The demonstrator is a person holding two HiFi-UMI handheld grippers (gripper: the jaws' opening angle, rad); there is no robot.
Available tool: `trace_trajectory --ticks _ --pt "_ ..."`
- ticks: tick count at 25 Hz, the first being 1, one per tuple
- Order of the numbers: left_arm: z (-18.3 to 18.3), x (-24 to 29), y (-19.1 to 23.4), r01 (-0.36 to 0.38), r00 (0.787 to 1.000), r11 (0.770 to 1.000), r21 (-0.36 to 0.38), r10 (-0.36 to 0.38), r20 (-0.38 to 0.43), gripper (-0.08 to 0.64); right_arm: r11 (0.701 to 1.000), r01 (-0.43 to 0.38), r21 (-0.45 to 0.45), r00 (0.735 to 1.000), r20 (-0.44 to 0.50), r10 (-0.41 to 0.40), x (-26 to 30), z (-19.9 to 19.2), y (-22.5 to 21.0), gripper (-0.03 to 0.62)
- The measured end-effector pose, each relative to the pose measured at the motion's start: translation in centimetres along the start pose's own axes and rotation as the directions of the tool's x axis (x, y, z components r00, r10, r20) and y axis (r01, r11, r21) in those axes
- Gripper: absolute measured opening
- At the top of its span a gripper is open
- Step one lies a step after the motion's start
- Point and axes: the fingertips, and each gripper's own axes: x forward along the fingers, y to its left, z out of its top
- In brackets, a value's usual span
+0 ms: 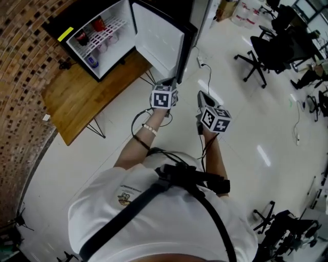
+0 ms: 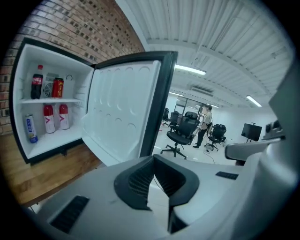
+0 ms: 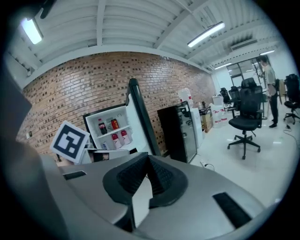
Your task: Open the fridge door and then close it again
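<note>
Brick wall (image 1: 20, 51) behind fridge (image 1: 110, 13), door (image 1: 159, 41) open; left gripper (image 2: 153, 161), right gripper (image 3: 148, 158) fingers (image 2: 136, 180) closed, empty; fingertips unclear in head view.

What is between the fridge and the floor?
A wooden table on thin black metal legs: the open fridge stands on its top, clear of the floor. The head view shows this best.

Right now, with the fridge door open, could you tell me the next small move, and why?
Probably press the left gripper against the outer side of the fridge door and swing it shut: the door stands wide open, and that gripper, shut and empty, sits just by its free edge.
</note>
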Motion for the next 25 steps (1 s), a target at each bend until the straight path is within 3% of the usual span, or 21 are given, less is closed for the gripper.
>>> trace_trajectory --ticks 3,7,15,20,25 --pt "-0.1 -5.2 2.7 -0.015 0.998 1.000 0.002 0.015 0.056 0.002 0.998 -0.069 -0.001 0.997 -0.016 0.069 2.8 -0.7 4.1 0.009" --pt "0.2 -11.6 7.8 -0.108 0.985 0.993 -0.045 0.114 0.132 0.002 0.980 -0.198 -0.022 0.979 -0.044 0.197 6.1 -1.7 10.2 0.009" --pt "-2.1 -21.3 13.0 -0.234 0.952 0.966 -0.110 0.251 0.177 0.002 0.912 -0.411 -0.022 0.902 -0.154 0.403 8.6 -5.8 19.8 0.011" --pt "-3.0 -23.4 14.4 -0.268 0.942 0.954 -0.132 0.288 0.170 0.002 0.885 -0.465 -0.017 0.871 -0.184 0.455 8.4 -7.2 22.7 0.011" --pt "-3.4 -24.1 14.7 -0.289 0.938 0.948 -0.130 0.308 0.162 0.002 0.886 -0.464 -0.030 0.876 -0.168 0.453 8.1 -6.9 23.2 0.011"
